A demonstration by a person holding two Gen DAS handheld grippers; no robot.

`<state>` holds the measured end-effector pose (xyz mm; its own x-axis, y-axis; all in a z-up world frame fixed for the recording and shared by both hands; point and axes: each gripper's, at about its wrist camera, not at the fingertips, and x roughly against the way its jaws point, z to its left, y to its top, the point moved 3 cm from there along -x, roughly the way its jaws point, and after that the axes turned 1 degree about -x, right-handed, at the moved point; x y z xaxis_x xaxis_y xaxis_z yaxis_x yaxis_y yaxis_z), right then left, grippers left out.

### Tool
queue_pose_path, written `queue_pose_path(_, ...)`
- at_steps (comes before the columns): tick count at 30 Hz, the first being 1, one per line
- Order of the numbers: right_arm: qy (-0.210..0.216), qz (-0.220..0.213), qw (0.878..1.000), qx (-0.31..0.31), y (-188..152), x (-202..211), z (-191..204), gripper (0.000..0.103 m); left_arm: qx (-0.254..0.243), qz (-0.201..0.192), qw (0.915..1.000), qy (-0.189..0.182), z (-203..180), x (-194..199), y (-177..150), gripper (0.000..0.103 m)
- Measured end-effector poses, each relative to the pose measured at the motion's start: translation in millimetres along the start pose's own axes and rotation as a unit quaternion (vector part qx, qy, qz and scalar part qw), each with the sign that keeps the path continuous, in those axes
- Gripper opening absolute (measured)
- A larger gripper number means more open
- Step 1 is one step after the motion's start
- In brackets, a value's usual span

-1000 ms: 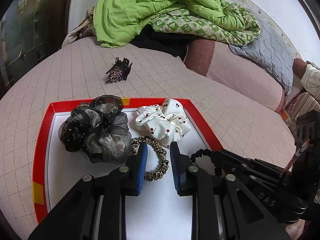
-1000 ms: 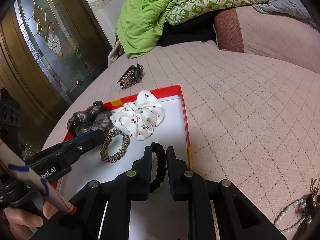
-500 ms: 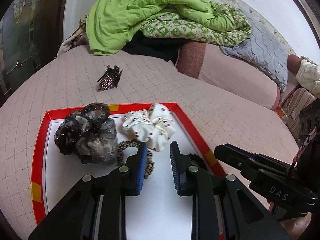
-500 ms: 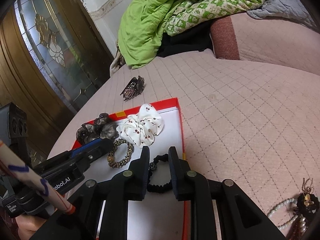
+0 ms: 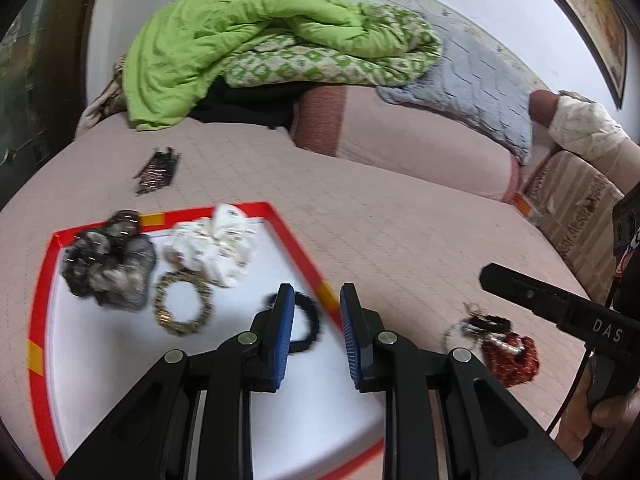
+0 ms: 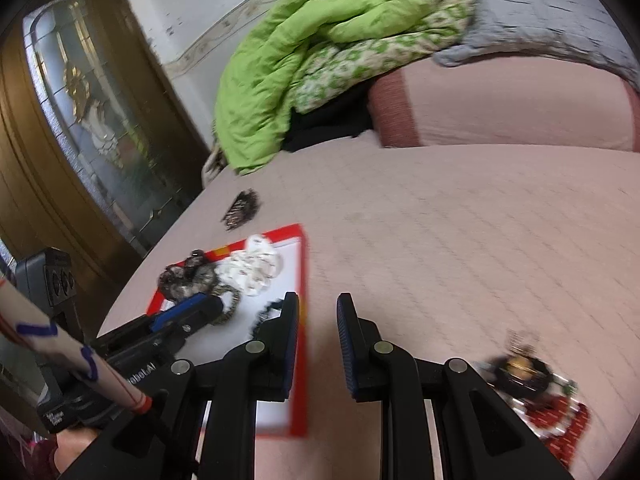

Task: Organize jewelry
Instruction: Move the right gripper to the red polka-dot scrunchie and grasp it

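Left gripper: fingers a little apart, nothing between them; hangs over the near right part of the tray.
Right gripper: fingers parted, empty, having just been opening; over the bed by the tray's right edge.
Tray: red rim, white floor, lying flat on the pink quilted bed.
In the tray: black sheer scrunchie far left; white printed scrunchie beside it; leopard hair tie in front of both; black hair tie near the right rim, partly behind the left gripper's finger.
Outside the tray: dark hair claw on the bed beyond it; beaded pile with a red piece well to the right.
Background: green blanket heaped at the far end.
Image quality: motion blur, fine detail lost.
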<state>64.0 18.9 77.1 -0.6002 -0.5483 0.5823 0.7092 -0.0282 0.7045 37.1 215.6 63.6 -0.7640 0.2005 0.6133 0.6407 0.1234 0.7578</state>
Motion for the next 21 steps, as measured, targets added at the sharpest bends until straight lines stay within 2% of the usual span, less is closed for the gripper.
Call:
queue_pose_path(10,-0.069,-0.022,0.994,-0.087,-29.3,83.2,-101.9,0.026,-0.069,0.033,0.9951,-0.063,-89.5,-1.7,-48.5,0.023)
queue_pose_path(17,-0.085,0.002,0.985,-0.148,-54.4,103.3,-150.5,0.026,-0.101,0.059,0.9890,-0.090,-135.0,0.0,-81.7,0.023)
queue_pose_path(19,-0.078,0.009,0.985,-0.153,-61.9,105.2,-151.8,0.030,-0.109,0.064,0.9875,-0.094,-144.5,0.9,-88.4,0.023)
queue_pose_path(21,-0.070,0.019,0.985,-0.155,-69.8,103.6,-149.2,0.046,-0.113,0.068,0.9866,-0.095,-149.8,0.6,-91.8,0.023)
